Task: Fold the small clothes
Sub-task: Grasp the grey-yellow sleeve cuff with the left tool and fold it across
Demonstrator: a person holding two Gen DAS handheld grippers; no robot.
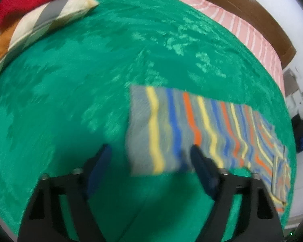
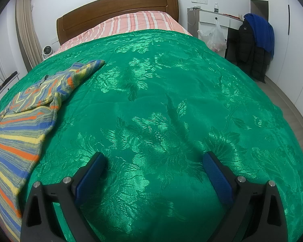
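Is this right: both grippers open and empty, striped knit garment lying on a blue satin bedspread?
Not quite: the bedspread is green floral satin, not blue, as the right wrist view shows clearly. The rest holds: the striped knit garment lies on it, and the left gripper and right gripper have jaws open and empty.

Sweater spread flat on the bedspread to the left of my right gripper, my left gripper just before its hem — pillow far left, headboard behind, desk beside the bed's right.
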